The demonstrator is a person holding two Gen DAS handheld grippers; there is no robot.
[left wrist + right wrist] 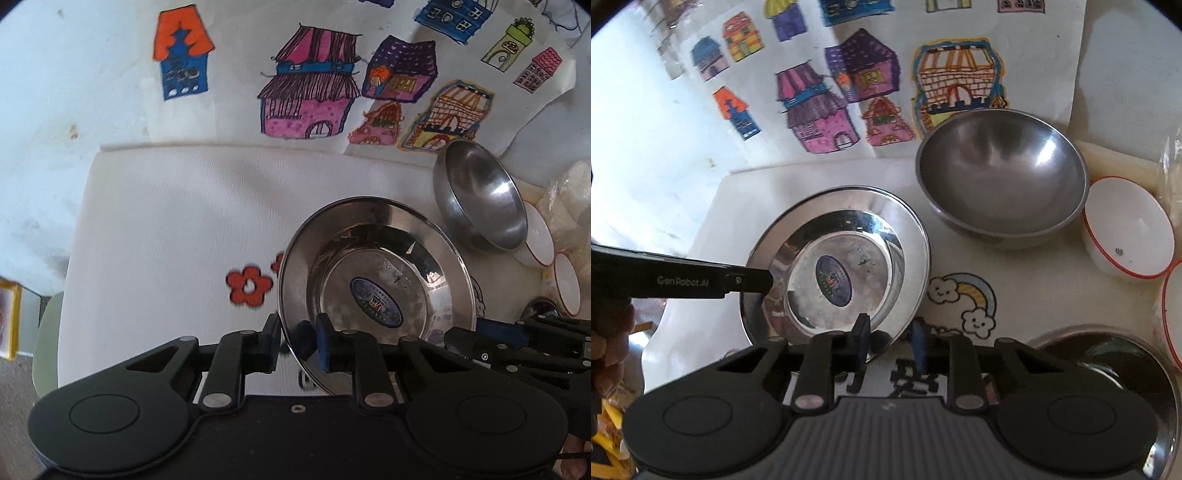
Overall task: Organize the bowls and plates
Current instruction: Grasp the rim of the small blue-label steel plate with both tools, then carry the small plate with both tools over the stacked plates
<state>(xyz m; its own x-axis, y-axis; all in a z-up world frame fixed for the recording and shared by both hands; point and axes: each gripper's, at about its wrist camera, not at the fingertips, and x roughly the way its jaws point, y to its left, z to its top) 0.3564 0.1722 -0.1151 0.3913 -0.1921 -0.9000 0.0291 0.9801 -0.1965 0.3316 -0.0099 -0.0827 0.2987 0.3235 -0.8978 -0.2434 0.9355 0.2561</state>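
Note:
A shiny steel plate with a blue oval sticker lies on the white cloth. In the left wrist view my left gripper is shut on the plate's near rim, one finger under the lip and the blue pad inside. My right gripper is shut on the rim at the plate's other side. Each gripper shows in the other's view: the right one at the plate's right edge, the left one on its left rim. A deep steel bowl sits just behind the plate.
Two white bowls with red rims stand right of the steel bowl. Another steel dish lies at the near right. A paper with drawn houses covers the back. A clear plastic bag sits far right.

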